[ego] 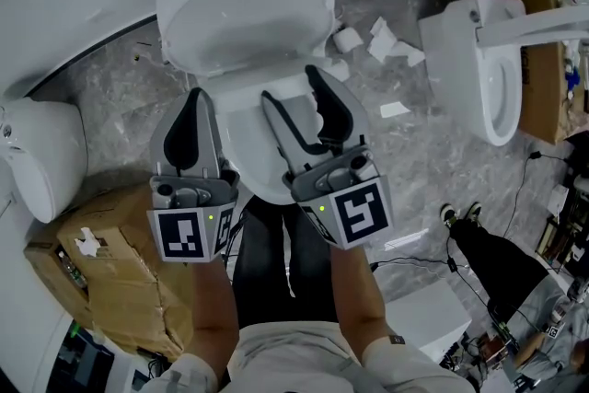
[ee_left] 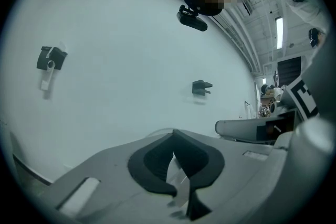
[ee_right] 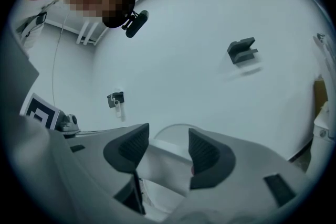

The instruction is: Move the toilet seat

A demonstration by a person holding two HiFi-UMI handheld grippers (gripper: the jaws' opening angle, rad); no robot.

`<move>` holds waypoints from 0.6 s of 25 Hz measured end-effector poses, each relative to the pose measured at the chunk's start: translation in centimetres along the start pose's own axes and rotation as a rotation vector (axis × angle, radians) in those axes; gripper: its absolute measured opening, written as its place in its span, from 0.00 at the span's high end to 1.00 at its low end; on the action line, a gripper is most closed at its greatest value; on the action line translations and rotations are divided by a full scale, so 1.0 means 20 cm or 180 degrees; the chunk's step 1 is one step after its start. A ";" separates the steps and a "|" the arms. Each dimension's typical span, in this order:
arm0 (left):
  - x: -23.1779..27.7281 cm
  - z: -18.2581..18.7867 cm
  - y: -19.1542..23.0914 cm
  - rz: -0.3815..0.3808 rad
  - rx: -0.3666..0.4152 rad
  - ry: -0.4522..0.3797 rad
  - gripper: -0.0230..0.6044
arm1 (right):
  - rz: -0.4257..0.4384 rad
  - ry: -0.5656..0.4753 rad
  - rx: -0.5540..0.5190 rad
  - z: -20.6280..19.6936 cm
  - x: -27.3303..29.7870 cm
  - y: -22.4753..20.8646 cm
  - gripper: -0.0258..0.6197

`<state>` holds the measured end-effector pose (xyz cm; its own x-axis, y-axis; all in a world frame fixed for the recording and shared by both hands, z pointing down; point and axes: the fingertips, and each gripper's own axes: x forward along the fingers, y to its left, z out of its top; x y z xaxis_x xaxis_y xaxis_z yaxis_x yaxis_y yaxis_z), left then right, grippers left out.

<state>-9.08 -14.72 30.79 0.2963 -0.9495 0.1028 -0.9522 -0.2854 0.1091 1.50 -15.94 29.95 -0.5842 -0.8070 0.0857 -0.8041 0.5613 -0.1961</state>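
Note:
A white toilet stands in the middle of the head view, its lid (ego: pixel 244 9) tipped up toward the wall and the toilet seat (ego: pixel 253 152) below it. My right gripper (ego: pixel 289 85) reaches level over the bowl. In the right gripper view its dark pads (ee_right: pixel 210 157) sit on either side of a white slab, the seat's edge (ee_right: pixel 163 162), which spans the gap between them. My left gripper (ego: pixel 195 97) hovers at the bowl's left side, pointing at the wall; its jaws (ee_left: pixel 176 147) are shut with nothing held.
A second toilet (ego: pixel 483 60) stands at the right and another (ego: pixel 41 156) at the left. A taped cardboard box (ego: pixel 110 271) lies at lower left. Crumpled paper (ego: pixel 382 41) litters the grey floor behind. A person's legs (ego: pixel 488 253) and cables are at lower right.

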 end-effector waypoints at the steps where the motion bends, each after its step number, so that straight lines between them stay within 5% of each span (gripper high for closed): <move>1: 0.01 0.00 0.01 0.0004 0.0002 -0.0006 0.98 | 0.0001 -0.0008 0.0000 0.00 0.02 -0.01 0.60; 15: 0.16 0.02 0.10 0.0060 0.0019 -0.0083 0.98 | -0.0013 -0.0099 0.0057 0.02 0.18 -0.08 0.60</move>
<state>-10.12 -18.37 30.91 0.2764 -0.9578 0.0789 -0.9581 -0.2681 0.1013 0.66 -19.79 30.17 -0.5771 -0.8147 0.0561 -0.8041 0.5549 -0.2133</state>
